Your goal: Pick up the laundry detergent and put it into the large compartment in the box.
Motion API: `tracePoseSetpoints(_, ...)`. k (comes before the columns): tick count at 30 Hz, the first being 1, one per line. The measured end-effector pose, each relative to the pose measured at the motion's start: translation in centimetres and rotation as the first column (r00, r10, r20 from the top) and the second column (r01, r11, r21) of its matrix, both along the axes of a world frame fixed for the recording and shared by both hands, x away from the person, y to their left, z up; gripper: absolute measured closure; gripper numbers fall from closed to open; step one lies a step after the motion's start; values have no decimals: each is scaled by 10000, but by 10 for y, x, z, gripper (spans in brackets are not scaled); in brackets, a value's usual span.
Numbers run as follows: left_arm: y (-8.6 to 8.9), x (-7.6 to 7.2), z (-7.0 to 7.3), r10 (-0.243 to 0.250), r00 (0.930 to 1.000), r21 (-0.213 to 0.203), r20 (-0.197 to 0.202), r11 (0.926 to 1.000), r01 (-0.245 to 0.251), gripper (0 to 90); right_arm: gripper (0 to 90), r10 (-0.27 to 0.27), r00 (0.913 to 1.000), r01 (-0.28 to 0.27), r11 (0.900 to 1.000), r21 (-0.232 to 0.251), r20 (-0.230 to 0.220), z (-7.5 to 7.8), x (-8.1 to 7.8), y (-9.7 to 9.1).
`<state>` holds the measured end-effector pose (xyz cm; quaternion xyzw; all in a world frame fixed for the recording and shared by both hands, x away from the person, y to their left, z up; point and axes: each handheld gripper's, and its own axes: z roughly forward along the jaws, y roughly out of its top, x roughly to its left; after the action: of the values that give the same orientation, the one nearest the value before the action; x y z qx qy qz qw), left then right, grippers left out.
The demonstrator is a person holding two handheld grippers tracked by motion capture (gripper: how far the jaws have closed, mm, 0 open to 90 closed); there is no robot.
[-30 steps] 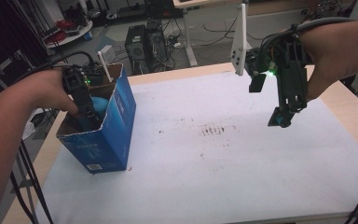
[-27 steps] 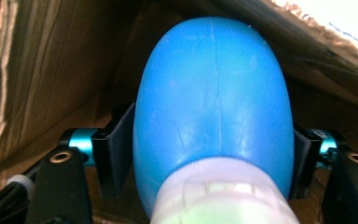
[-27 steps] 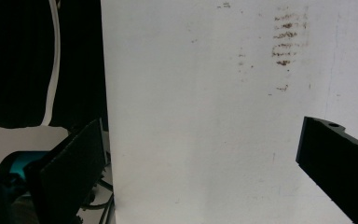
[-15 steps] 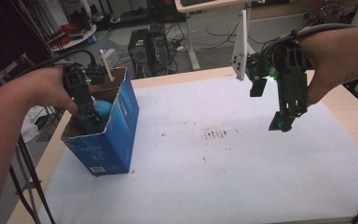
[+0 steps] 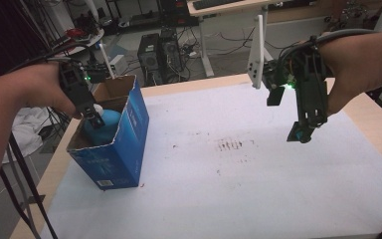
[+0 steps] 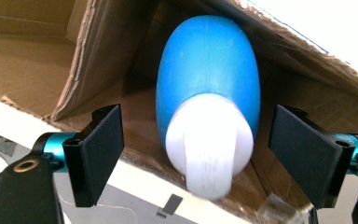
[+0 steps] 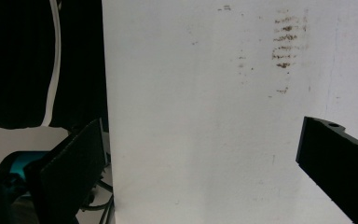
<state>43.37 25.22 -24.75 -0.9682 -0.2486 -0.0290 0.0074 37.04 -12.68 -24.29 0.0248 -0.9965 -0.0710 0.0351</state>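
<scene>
An open blue cardboard box (image 5: pixel 124 144) stands on the left side of the white table (image 5: pixel 238 194). A blue bottle (image 5: pixel 107 125) with a white cap (image 6: pixel 209 144) rests inside it, leaning on the box wall (image 6: pixel 98 60). My left gripper (image 5: pixel 95 117) reaches down into the box. Its jaws have just been opening, and they stand on either side of the cap without touching it. My right gripper (image 5: pixel 303 132) hangs above the right part of the table, pointing down. In the right gripper view it (image 7: pixel 205 158) is open with nothing between its fingers.
Brown smudges (image 5: pixel 231 145) mark the middle of the table top. Desks, computer towers (image 5: pixel 161 50) and cables stand on the floor beyond the far edge. The box sits close to the table's left edge.
My left gripper has opened and risen slightly, letting go of the blue bottle, which stays in the box. The right gripper has kept its place.
</scene>
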Motion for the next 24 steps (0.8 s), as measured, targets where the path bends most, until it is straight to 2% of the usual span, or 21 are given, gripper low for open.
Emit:
tracePoseSetpoints(5,1,-1,10,-9,10000,16,28,10000,9,167,6,-66,10000,66,10000,-4,-51,0,0,1)
tracePoseSetpoints(9,3,-2,18,-4,9998,15,219,10000,4,144,7,-102,9999,102,9999,-12,-79,-1,0,1)
tracePoseSetpoints(16,3,-4,27,-15,9997,58,246,10000,14,113,7,-68,9999,68,10000,-31,-93,-1,1,1)
tracePoseSetpoints(24,-11,-15,42,-418,9991,-84,60,9991,419,67,7,-34,9999,34,10000,-4,-109,0,2,3)
